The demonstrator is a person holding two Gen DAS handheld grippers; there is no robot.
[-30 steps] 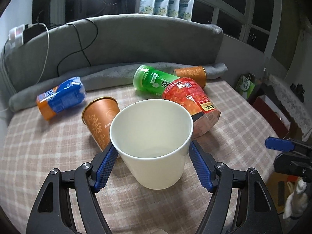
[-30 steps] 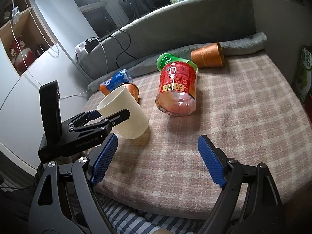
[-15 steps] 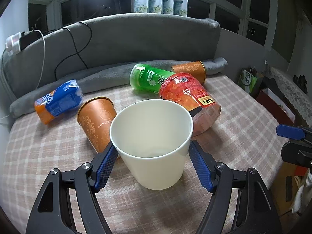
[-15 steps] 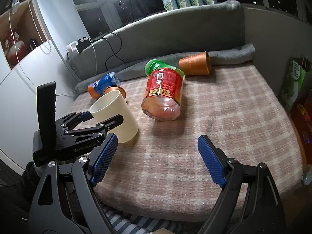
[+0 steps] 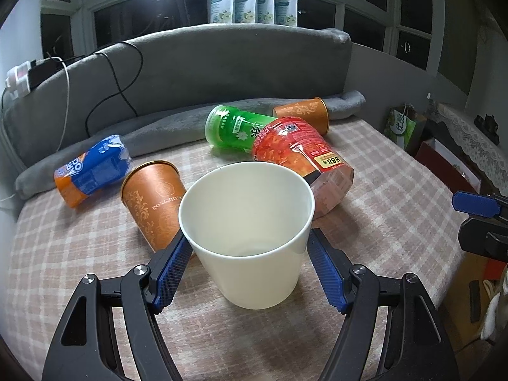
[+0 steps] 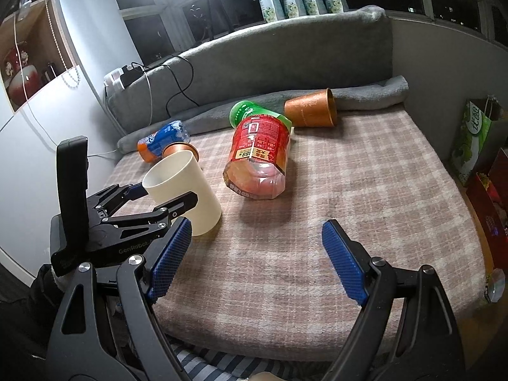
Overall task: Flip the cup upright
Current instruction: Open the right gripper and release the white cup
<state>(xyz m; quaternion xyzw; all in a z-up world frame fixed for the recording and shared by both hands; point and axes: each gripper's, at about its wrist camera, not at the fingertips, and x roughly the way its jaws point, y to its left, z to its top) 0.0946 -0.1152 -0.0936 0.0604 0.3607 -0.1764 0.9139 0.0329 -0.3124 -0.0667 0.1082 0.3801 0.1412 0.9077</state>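
A cream paper cup (image 5: 250, 241) stands mouth up, tilted toward the camera, on the checked blanket (image 5: 381, 228). My left gripper (image 5: 249, 254) is shut on it, blue pads against both sides. In the right wrist view the cup (image 6: 187, 190) leans left with its base on the blanket, held by the left gripper (image 6: 158, 197). My right gripper (image 6: 254, 257) is open and empty over the blanket's front part. An orange cup (image 5: 152, 203) stands just behind and left of the cream cup. A second orange cup (image 6: 312, 108) lies on its side at the back.
A red-labelled clear jar (image 6: 260, 158) and a green bottle (image 5: 235, 127) lie on their sides mid-blanket. A blue and orange bottle (image 5: 92, 168) lies at the left. A grey cushion (image 5: 222, 73) with cables backs the blanket. Bags and boxes (image 6: 476, 133) stand off the right edge.
The left gripper has drawn back slightly with the cup still held between its pads. The right gripper has drawn back and lifted, staying open.
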